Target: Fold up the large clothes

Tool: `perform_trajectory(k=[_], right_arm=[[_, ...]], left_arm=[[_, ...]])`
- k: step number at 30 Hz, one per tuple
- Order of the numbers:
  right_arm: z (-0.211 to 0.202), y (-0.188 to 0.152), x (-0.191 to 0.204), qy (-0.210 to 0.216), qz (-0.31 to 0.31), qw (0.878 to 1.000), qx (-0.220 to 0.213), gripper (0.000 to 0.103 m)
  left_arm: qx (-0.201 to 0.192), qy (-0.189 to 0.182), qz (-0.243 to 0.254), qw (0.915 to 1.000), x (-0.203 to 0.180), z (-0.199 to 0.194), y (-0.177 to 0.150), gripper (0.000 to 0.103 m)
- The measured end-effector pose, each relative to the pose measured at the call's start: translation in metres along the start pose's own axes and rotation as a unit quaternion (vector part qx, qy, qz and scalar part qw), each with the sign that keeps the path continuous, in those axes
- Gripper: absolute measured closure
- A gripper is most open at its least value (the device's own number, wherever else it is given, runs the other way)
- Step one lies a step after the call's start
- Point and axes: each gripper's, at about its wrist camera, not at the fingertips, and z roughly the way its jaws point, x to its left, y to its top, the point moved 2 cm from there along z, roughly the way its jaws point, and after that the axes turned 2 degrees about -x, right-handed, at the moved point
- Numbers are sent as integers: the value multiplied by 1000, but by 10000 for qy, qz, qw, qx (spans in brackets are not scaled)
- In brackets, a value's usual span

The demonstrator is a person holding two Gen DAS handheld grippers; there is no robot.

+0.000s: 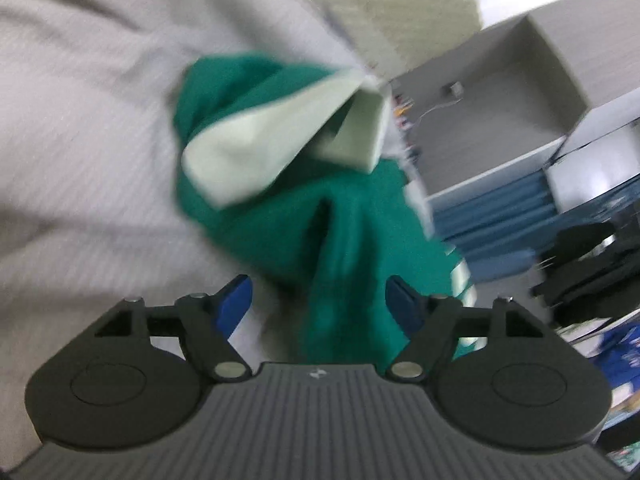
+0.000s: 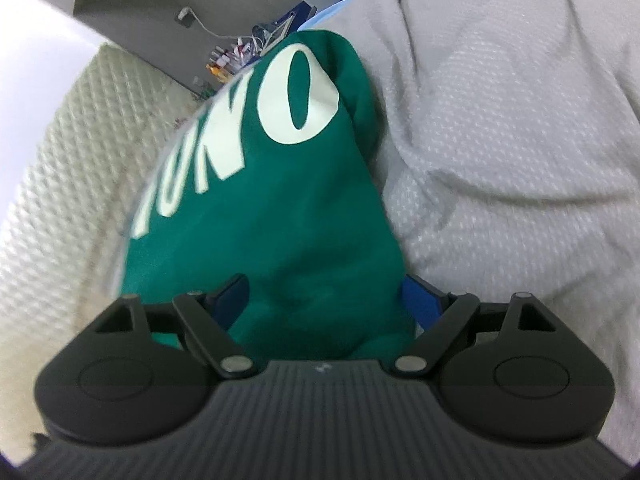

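Green sweatshirt (image 2: 272, 208) bunched on grey bedspread (image 2: 500, 140), white lettering up, pale cuff (image 1: 280, 136) folded over body. Left gripper (image 1: 320, 304) above sweatshirt, jaws wide, cloth under gap, pads clear: no hold. Right gripper (image 2: 324, 300) jaws wide, cloth mounded between; grip not evident. Judgement: thick knit, soft, limp, light, non-fragile; will sag and drag. Pinch hem or shoulder seam, single layer.

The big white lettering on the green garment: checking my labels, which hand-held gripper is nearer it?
Right hand-held gripper, its view showing the lettering just ahead. The left sees none.
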Motion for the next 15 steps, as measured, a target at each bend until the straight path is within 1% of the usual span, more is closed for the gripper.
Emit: perform_trajectory(k=[1, 2, 3, 4, 5, 6, 7, 9, 10, 12, 15], right_arm=[[3, 0, -1, -39, -16, 10000, -39, 22], [5, 0, -2, -1, 33, 10000, -45, 24], [7, 0, -5, 114, 119, 9999, -9, 28], [7, 0, -5, 249, 215, 9994, 46, 29], [7, -1, -5, 371, 259, 9990, 66, 35], [4, -2, -1, 479, 229, 9986, 81, 47], [0, -2, 6, 520, 93, 9986, 60, 54], [-12, -2, 19, 521, -244, 9983, -95, 81], [-18, -2, 25, 622, -349, 9973, -161, 84], [-34, 0, 37, 967, -506, 9934, -363, 90], [-58, 9, 52, 1226, -779, 9860, -821, 93]], left_arm=[[93, 11, -5, 10000, 1, 2, -7, 25], [204, -55, -50, 9998, 2, 5, -12, 25], [322, -149, -108, 9993, 2, 7, -17, 25], [421, -236, -141, 9987, 2, 11, -20, 25], [508, -338, -154, 9980, 0, 12, -24, 25], [555, -418, -136, 9975, -2, 14, -26, 25], [582, -463, -99, 9972, -3, 16, -28, 25], [650, -523, 7, 9965, -7, 20, -31, 25], [694, -557, 50, 9960, -8, 23, -31, 25], [767, -605, 119, 9951, -9, 25, -33, 25], [821, -657, 185, 9943, -11, 27, -34, 25]])
